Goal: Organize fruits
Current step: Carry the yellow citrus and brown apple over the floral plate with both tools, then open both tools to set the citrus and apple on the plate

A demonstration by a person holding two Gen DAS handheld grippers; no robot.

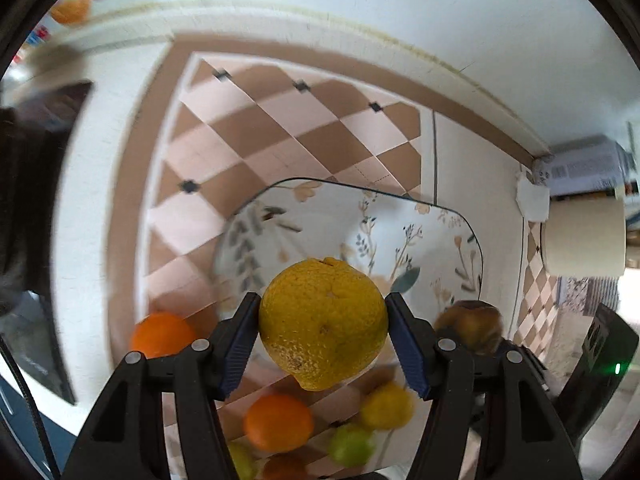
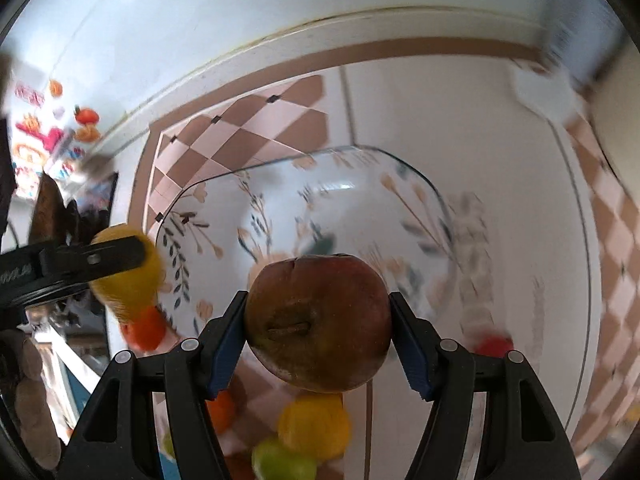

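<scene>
My left gripper (image 1: 323, 322) is shut on a bumpy yellow citrus fruit (image 1: 323, 322), held above the near rim of a white floral bowl (image 1: 360, 224). My right gripper (image 2: 318, 322) is shut on a dark red-brown apple (image 2: 318, 322), held over the same empty bowl (image 2: 320, 200). The left gripper with its yellow fruit (image 2: 124, 276) shows at the left in the right wrist view. The apple also shows in the left wrist view (image 1: 472, 322). Loose fruits lie below: oranges (image 1: 278, 422), a yellow fruit (image 1: 386, 406), a green fruit (image 1: 350, 444).
The bowl stands on a table with a brown-and-pink checkered cloth (image 1: 280, 120). A roll of tape or paper (image 1: 584, 236) and a box (image 1: 580, 168) are at the right. A small red fruit (image 2: 494, 346) lies right of the bowl. A white wall rises behind.
</scene>
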